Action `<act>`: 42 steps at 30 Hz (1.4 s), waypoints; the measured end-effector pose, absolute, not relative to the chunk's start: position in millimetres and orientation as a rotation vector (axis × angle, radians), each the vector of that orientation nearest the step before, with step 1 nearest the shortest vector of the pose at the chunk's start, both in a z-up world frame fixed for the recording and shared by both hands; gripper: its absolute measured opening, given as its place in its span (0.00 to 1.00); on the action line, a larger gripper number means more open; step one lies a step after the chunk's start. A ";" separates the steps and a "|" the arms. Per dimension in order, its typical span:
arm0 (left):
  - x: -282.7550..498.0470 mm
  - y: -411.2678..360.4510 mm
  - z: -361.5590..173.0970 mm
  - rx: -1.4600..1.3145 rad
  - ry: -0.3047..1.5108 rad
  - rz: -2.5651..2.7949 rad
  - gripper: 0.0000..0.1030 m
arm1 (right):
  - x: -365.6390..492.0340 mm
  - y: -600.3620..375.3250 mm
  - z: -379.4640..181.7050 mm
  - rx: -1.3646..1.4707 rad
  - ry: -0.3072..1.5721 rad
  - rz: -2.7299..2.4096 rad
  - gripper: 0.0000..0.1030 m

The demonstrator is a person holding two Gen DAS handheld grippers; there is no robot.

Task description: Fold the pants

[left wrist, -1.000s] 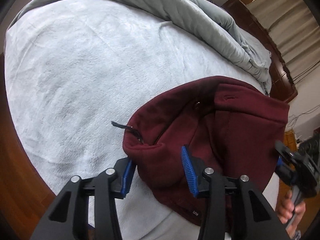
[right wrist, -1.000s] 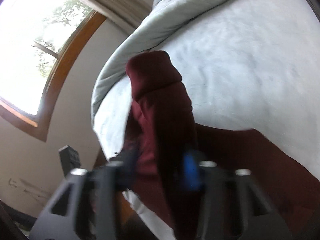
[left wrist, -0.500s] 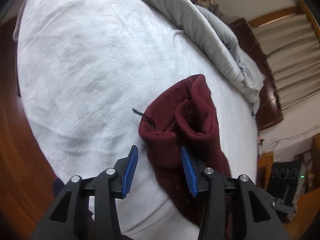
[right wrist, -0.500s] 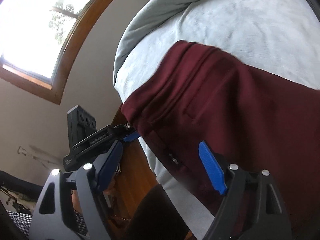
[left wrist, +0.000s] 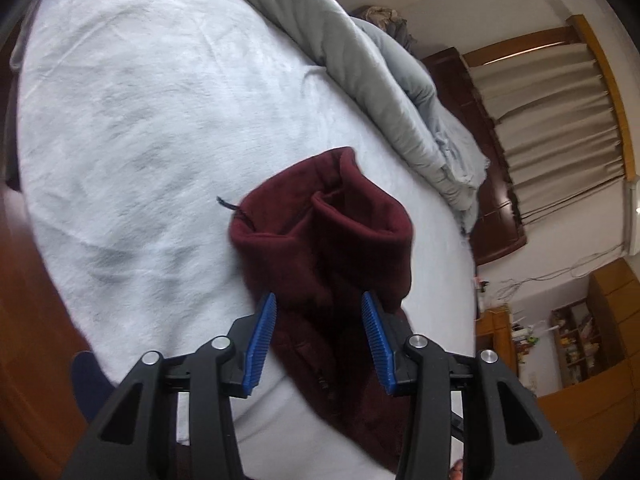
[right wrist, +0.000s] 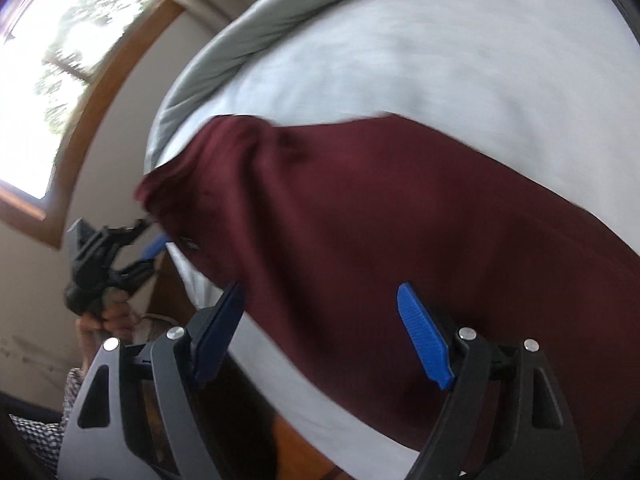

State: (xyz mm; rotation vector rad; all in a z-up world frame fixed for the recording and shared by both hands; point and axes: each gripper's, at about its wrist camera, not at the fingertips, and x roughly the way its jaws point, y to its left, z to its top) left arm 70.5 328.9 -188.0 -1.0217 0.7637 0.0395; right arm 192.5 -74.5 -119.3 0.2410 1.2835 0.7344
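While the right wrist view just shows flat maroon pants on the bed, the left shows their bunched waistband. Left hand-held gripper partly open, right hand-held gripper wide, neither gripping.

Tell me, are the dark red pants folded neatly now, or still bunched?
Still bunched. The pants sit in a rumpled heap on the pale blanket, waistband gaping open and drawstring sticking out.

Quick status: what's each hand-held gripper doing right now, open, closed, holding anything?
Left hand-held gripper: partly open over the maroon pants, pads not pressing on them.
Right hand-held gripper: wide open above the pants, holding nothing.
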 end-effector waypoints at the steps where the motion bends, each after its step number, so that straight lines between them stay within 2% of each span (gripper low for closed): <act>1: 70.3 329.2 -189.5 -1.022 0.769 0.042 0.43 | 190.1 -91.4 -125.3 0.261 1.291 0.698 0.74; 2: 71.1 327.7 -190.2 -1.039 0.772 0.034 0.43 | 186.9 -105.9 -128.4 0.290 1.295 0.686 0.71; 5: 69.8 320.6 -183.3 -1.018 0.766 0.015 0.43 | 183.8 -131.3 -133.2 0.319 1.299 0.621 0.71; 7: 69.0 315.3 -181.1 -0.990 0.760 0.013 0.59 | 181.1 -145.1 -138.0 0.362 1.299 0.613 0.71; 13: 96.7 313.4 -192.2 -1.001 0.787 0.047 0.63 | 175.5 -156.4 -145.1 0.357 1.291 0.597 0.71; 17: 115.2 315.6 -198.5 -1.014 0.815 0.057 0.61 | 173.4 -160.7 -145.4 0.361 1.290 0.599 0.72; 21: 108.8 323.2 -199.4 -1.056 0.810 0.075 0.45 | 172.4 -168.5 -146.8 0.396 1.291 0.606 0.72; 24: 100.5 329.2 -201.8 -1.081 0.811 0.098 0.41 | 173.2 -167.7 -149.3 0.417 1.290 0.608 0.72; 29: 93.4 336.0 -197.9 -1.007 0.809 0.166 0.45 | 174.0 -167.0 -150.3 0.426 1.290 0.608 0.73; 31: 98.7 342.7 -206.4 -1.038 0.828 0.165 0.58 | 174.4 -166.0 -150.9 0.422 1.290 0.607 0.73; 35: 112.3 354.0 -228.1 -1.131 0.841 0.158 0.67 | 174.1 -166.4 -151.5 0.422 1.286 0.608 0.74; 42: 129.8 338.8 -204.0 -1.096 0.750 -0.013 0.59 | 175.0 -165.1 -153.3 0.414 1.291 0.610 0.76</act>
